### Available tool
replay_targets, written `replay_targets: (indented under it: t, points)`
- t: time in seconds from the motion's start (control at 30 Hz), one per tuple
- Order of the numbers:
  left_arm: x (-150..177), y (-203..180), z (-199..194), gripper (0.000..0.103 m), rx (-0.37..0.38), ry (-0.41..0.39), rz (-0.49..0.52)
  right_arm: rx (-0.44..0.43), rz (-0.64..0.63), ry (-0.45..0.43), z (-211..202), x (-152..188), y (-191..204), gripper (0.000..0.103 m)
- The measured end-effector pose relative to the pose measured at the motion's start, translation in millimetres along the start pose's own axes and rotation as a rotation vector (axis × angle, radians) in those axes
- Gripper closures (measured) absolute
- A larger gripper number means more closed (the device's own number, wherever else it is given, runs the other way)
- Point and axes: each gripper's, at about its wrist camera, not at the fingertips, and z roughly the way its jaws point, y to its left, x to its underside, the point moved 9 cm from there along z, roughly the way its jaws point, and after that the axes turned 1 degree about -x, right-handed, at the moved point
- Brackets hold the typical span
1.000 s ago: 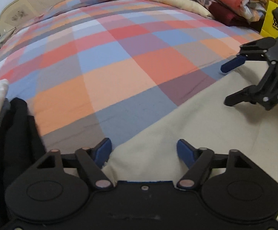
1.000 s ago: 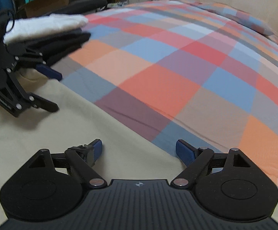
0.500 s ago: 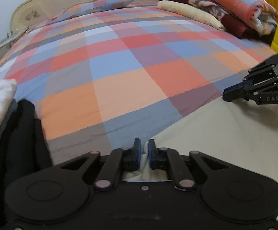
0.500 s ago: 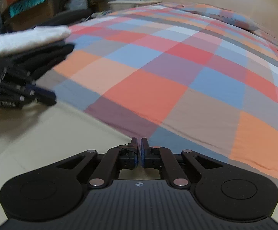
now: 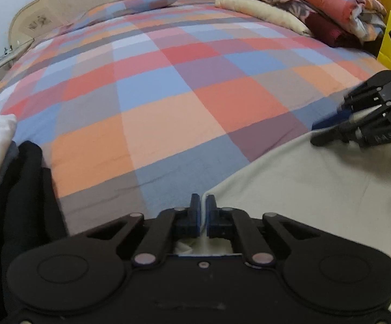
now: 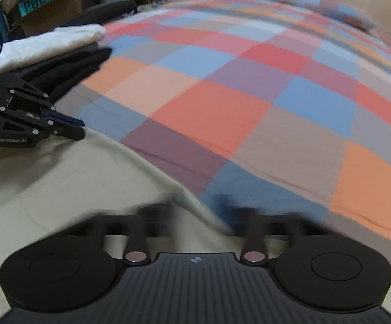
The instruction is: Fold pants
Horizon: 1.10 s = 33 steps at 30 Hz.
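The left gripper [image 5: 201, 212] has just been closing. Its pads [image 5: 194, 216] are now pressed together on the near-left corner of the cream pants [image 5: 303, 202], with a thin edge of cloth caught between them. The right gripper [image 6: 195, 210] has also just been closing at the pants' right edge. Its fingers are blurred and a ridge of cloth rises between them, so I cannot tell whether they pinch it.

The pants lie flat on the near part of the checked bedspread [image 5: 168, 94]. Confirm the right grip first. Then lift both corners together, level and taut, and carry them over evenly so the edges meet. Stay clear of the folded stack [image 6: 60, 51] at the far left.
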Motion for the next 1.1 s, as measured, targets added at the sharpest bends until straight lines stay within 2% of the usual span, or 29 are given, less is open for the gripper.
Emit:
replay_targets:
  t: [0.1,0.3,0.43,0.63,0.77,0.9,0.93,1.0,1.07,1.1]
  points:
    - [-5.8,-4.9,-16.2,0.101,0.000,-0.047,-0.013,0.033,-0.039,-0.034,-13.8,-0.6,6.5,0.103]
    - [-23.4,-20.4,-83.4,0.100,0.078,-0.189,-0.080,0.032,-0.010,-0.160,-80.6,-2.4,15.4,0.103]
    - [-17.2,-51.7,-144.9,0.101,0.121,-0.282,-0.064,0.064,-0.049,-0.225,-139.8,11.7,39.2,0.103]
    - [31.5,-99.5,-227.6,0.100,0.183,-0.354,-0.035,0.085,-0.097,-0.320,-221.4,65.0,99.7,0.103]
    - [84.2,-125.8,-257.4,0.100,0.212,-0.339,-0.072,0.090,-0.131,-0.321,-235.5,111.6,142.6,0.103]
    - [145.0,-138.7,-258.6,0.097,0.218,-0.276,-0.161,0.080,-0.087,-0.294,-224.0,158.5,173.2,0.102]
    - [160.0,-140.1,-254.1,0.095,0.219,-0.253,-0.193,0.086,-0.074,-0.271,-216.1,170.3,179.3,0.102]
    - [188.9,-137.9,-241.5,0.081,0.179,-0.208,-0.251,0.100,-0.041,-0.231,-195.8,192.7,186.2,0.100]
    - [212.7,-128.1,-233.4,0.055,0.100,-0.174,-0.320,0.124,0.020,-0.196,-176.2,209.6,183.1,0.097]
    - [222.2,-122.4,-236.0,0.051,0.079,-0.170,-0.361,0.132,0.045,-0.217,-176.0,212.8,181.6,0.097]
